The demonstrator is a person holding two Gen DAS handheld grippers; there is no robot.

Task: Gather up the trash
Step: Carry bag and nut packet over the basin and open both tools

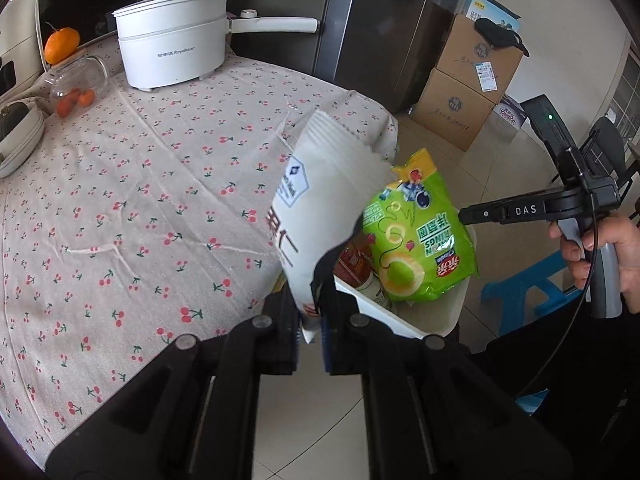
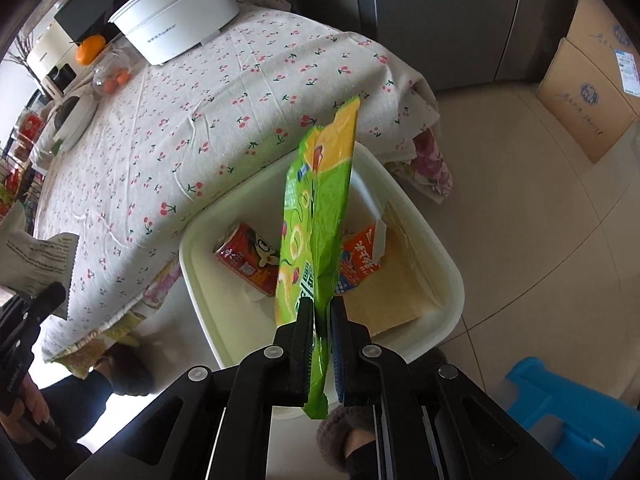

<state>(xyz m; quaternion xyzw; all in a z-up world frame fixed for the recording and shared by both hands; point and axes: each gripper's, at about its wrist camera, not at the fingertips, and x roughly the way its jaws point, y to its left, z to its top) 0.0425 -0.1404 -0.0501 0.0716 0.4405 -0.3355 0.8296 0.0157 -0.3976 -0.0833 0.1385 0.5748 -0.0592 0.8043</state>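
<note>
The right wrist view is looking down along the right gripper [image 2: 320, 312], whose fingers are flanking the lower end of a green onion-rings snack bag [image 2: 320, 216]. The bag is hanging directly over the white bin [image 2: 436, 252] on the floor, just beside the near right corner of the desk [image 2: 168, 148]. A narrow gap is showing between the bag and the right-hand finger, so I am judging that the grip is loosening rather than clamping; whether the left-hand finger is touching the film I cannot tell.

In the left wrist view the left gripper [image 1: 316, 312] is pinching the bottom edge of a white paper pouch [image 1: 320, 200] with its fingers pressed tight on it. The pouch is sitting above the desk's edge, touching or overlapping the green bag, at the left rim of the bin.

Progress looks well advanced. A red can [image 2: 248, 256] and an orange carton [image 2: 360, 264] are already lying in the bin, two wrappers are about to join them, and the cherry-print cloth is showing no loose litter in either view.

Hard to read: the bin's floor is partly hidden behind the green bag, and the far left clutter beside the jar of small oranges [image 1: 74, 84] is too small to sort into trash or not. The electric pot [image 1: 172, 40] is plainly staying.
</note>
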